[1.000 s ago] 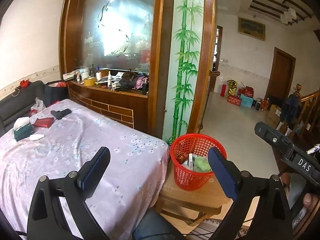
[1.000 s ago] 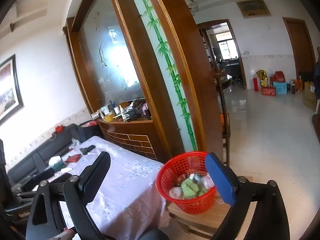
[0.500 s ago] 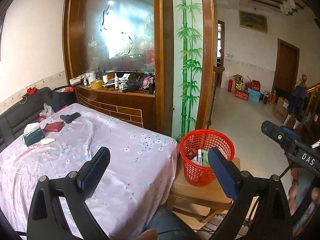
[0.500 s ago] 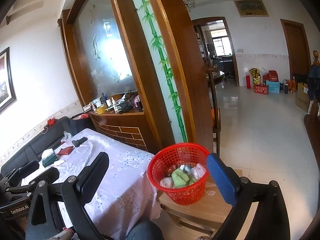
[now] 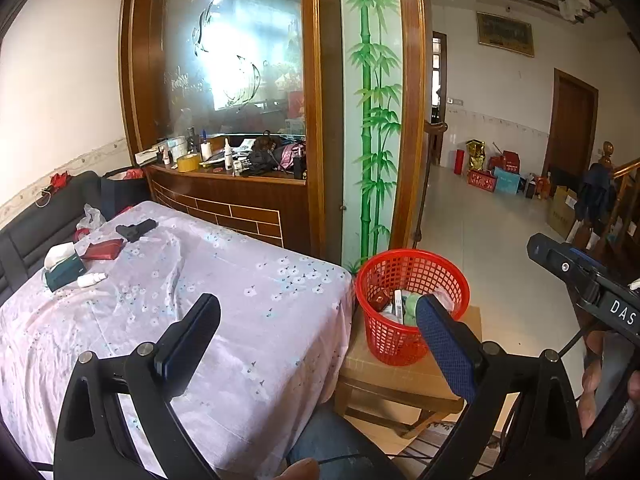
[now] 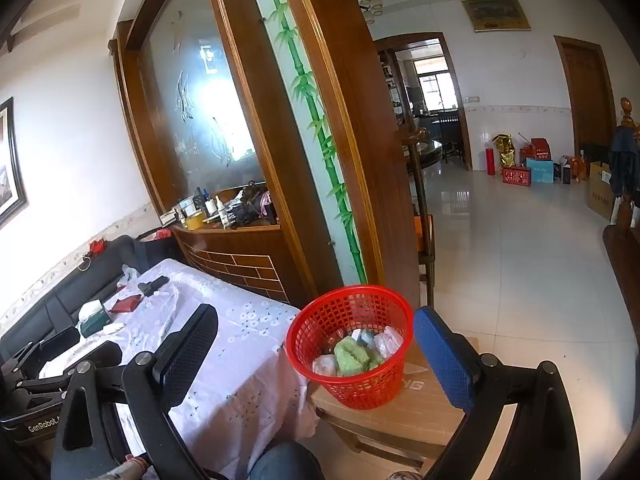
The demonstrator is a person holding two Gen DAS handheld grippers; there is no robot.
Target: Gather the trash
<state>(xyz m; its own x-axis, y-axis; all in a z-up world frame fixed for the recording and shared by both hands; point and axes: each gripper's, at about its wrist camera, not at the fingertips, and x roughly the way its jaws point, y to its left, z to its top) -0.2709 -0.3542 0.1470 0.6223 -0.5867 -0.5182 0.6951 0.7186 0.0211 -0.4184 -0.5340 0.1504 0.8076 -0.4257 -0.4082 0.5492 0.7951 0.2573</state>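
The left gripper (image 5: 318, 330) is spread wide and holds nothing. The right gripper (image 6: 316, 344) is spread wide too, and empty. The red basket (image 6: 352, 344) sits on a box (image 6: 420, 400) at about 5 o'clock from the table (image 5: 180, 300). Trash (image 6: 352, 356) lies inside the basket.
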